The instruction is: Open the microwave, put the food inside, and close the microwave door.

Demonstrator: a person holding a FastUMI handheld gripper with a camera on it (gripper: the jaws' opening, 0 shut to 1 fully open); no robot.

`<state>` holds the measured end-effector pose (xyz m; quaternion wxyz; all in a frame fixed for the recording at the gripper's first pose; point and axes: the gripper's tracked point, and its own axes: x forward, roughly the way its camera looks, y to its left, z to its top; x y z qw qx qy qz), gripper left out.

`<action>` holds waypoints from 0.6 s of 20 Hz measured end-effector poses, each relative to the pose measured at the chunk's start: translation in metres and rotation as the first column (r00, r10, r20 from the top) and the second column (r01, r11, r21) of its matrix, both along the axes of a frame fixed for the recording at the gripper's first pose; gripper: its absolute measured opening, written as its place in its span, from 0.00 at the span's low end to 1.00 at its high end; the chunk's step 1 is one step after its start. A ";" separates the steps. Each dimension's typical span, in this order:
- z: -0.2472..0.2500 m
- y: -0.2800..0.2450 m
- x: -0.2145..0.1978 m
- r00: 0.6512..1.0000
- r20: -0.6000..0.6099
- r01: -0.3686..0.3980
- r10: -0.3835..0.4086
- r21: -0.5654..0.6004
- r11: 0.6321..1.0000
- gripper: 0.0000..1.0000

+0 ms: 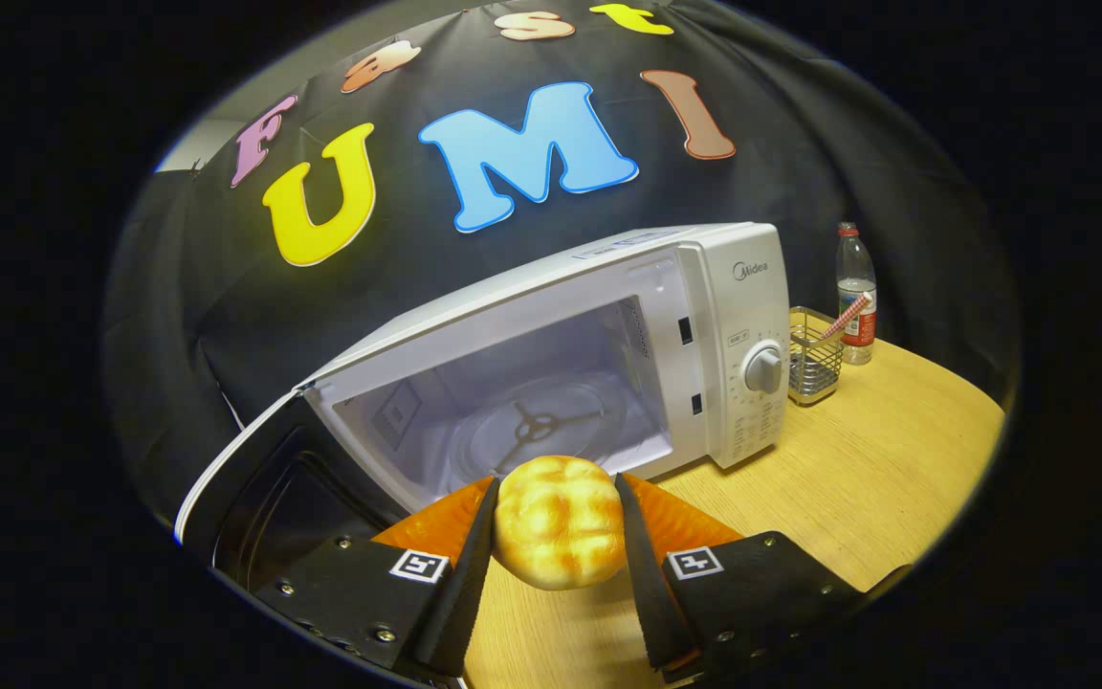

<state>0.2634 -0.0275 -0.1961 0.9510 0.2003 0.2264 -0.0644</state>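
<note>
Claw (pixel 556 488) clamped on the bun (pixel 559 522), just before the open microwave (pixel 666 325) on the wooden worktop (pixel 876 459).

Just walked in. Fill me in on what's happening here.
A hand-held gripper is shut on a bread roll, both fingers pressing its sides. Just ahead, the white microwave stands on the wooden table with its door swung open and the glass turntable bare. The roll is not yet inside.
</note>
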 end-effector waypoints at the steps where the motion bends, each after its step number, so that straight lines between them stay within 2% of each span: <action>1: -0.002 0.003 0.007 1.000 0.002 0.001 -0.001 0.021 1.000 0.69; 4: -0.009 0.006 0.027 1.000 0.007 0.013 -0.013 0.067 0.998 0.68; 12: -0.027 0.004 0.081 0.998 0.033 0.052 -0.056 0.097 0.994 0.68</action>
